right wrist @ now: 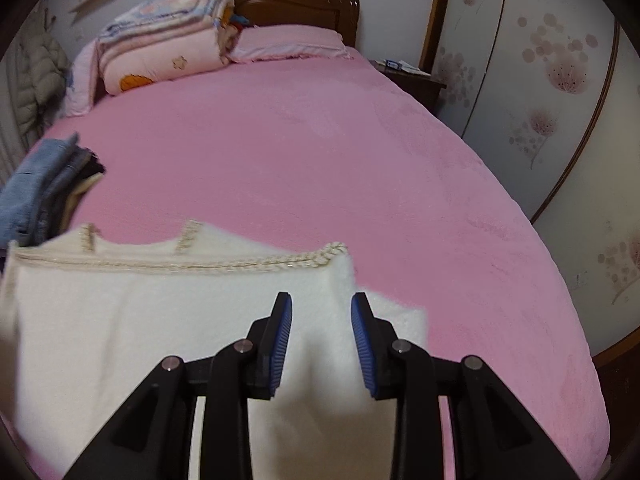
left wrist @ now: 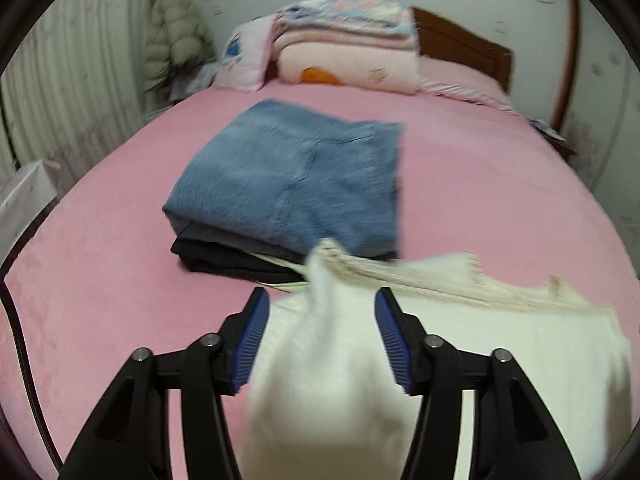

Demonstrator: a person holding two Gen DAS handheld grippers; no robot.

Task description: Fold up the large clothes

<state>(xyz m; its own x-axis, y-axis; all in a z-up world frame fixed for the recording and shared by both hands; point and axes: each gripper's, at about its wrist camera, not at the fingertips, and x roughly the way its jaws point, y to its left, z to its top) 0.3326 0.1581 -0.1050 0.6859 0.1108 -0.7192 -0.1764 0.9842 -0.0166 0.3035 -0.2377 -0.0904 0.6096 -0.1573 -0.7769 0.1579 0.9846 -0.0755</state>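
A fluffy white garment (left wrist: 500, 344) with a beige braided trim lies on the pink bed (left wrist: 100, 240); it also shows in the right wrist view (right wrist: 120, 320). My left gripper (left wrist: 320, 300) is open, with a raised fold of the white garment between its blue pads (left wrist: 248, 344), which stand apart from the cloth. My right gripper (right wrist: 321, 302) is open around the garment's right corner, and its pads (right wrist: 280, 344) are not closed on it.
A stack of folded clothes with blue jeans (left wrist: 296, 176) on top lies ahead on the bed, and shows at the left in the right wrist view (right wrist: 36, 192). Folded quilts (right wrist: 160, 44) and pillows sit at the headboard. A nightstand (right wrist: 412, 80) and wardrobe (right wrist: 540, 100) stand right.
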